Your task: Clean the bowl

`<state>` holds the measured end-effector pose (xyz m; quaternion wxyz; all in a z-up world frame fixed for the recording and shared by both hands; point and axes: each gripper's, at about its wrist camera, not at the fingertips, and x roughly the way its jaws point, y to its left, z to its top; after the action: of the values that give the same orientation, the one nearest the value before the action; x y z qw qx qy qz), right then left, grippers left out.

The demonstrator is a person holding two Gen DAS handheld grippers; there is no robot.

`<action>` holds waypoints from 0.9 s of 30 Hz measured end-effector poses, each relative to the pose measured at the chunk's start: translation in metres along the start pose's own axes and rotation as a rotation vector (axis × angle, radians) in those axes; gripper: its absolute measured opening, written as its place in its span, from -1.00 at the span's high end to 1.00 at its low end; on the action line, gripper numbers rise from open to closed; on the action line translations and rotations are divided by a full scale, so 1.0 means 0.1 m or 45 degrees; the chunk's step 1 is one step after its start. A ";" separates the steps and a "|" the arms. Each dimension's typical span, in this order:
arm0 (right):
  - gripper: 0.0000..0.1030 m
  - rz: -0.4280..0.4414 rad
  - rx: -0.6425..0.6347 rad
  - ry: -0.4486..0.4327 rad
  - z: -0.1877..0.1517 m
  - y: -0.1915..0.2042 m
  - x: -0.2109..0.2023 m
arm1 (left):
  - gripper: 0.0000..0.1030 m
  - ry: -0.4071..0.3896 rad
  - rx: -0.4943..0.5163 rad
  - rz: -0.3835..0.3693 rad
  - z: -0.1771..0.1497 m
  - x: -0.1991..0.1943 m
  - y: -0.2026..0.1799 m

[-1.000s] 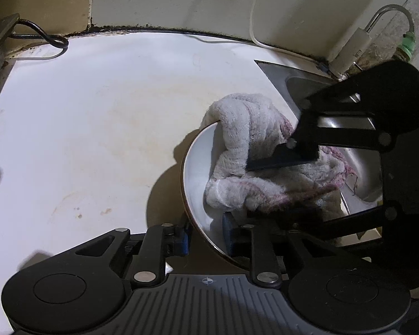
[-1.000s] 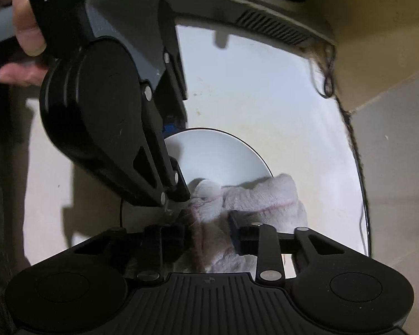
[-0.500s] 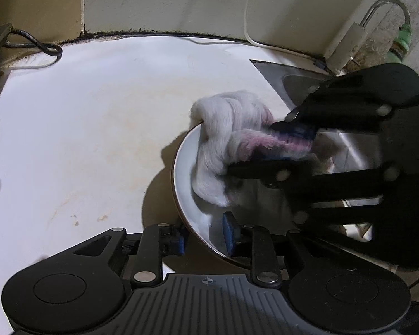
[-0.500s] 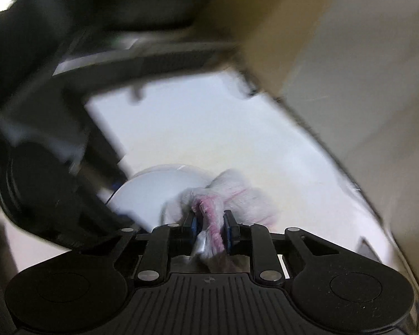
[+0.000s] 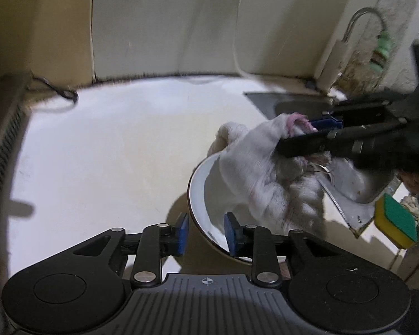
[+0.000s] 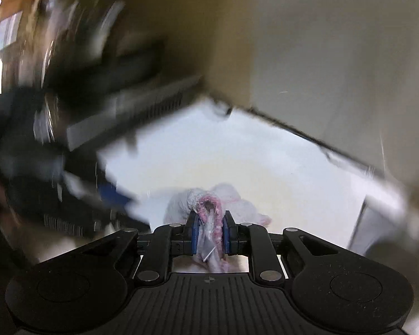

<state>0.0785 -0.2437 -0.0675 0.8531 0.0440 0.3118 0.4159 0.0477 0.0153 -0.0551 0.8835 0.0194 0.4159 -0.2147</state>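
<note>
We note the right gripper point(image 6: 209, 234) now clamps the cloth point(image 5: 265, 164), lifted at frame right; left gripper point(image 5: 205, 233), jaws narrow, straddles the bowl point(image 5: 198, 195) rim; wiping proceeds.

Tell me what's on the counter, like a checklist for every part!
Surface: white counter, faint yellowish stains.
Job's things: white bowl, its rim between the left claw's pads; white-and-pink cloth draped into the bowl.
Clutter: yellow-and-green sponge beside the metal sink.
Grippers: left claw opening, bowl rim between its pads; right claw shut on the cloth.
Cables: dark cable at the counter's back left; white cord down the wall.
Surroundings: cream wall; curved tap above the sink; vented dark appliance at the left edge.
</note>
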 end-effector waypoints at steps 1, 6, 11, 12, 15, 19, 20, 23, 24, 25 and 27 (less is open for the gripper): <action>0.67 0.046 0.093 -0.055 -0.05 -0.08 -0.10 | 0.39 -0.020 0.089 0.006 -0.01 -0.07 -0.07; 0.67 0.186 0.296 -0.243 -0.26 -0.34 -0.51 | 0.24 -0.066 0.764 0.091 -0.14 -0.18 -0.68; 0.66 0.221 0.309 -0.335 -0.41 -0.36 -0.79 | 0.24 -0.015 1.157 0.191 -0.32 0.03 -1.03; 0.66 0.227 0.305 -0.343 -0.42 -0.34 -0.83 | 0.24 0.005 1.182 0.203 -0.30 0.06 -1.05; 0.66 0.221 0.276 -0.346 -0.40 -0.31 -0.84 | 0.11 0.038 1.235 0.167 -0.24 0.01 -1.12; 0.66 0.179 0.254 -0.326 -0.41 -0.33 -0.76 | -0.23 0.166 1.223 0.014 -0.15 -0.05 -1.10; 0.66 0.169 0.251 -0.310 -0.42 -0.34 -0.74 | -0.23 0.191 1.241 0.016 -0.16 -0.02 -1.10; 0.66 0.187 0.233 -0.215 -0.44 -0.33 -0.55 | -0.22 0.282 1.350 0.086 -0.25 0.24 -1.14; 0.65 0.190 0.228 -0.195 -0.44 -0.32 -0.51 | -0.21 0.300 1.357 0.098 -0.25 0.31 -1.14; 0.65 0.203 0.227 -0.165 -0.48 -0.30 -0.41 | -0.15 0.318 1.363 0.111 -0.26 0.39 -1.14; 0.56 0.227 0.232 -0.134 -0.53 -0.28 -0.29 | 0.55 0.352 1.330 0.120 -0.22 0.49 -1.13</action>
<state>0.0545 -0.2927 -0.1047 0.8204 0.1707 0.2981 0.4570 0.0143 -0.1007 -0.0897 0.7019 0.5026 0.3651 -0.3485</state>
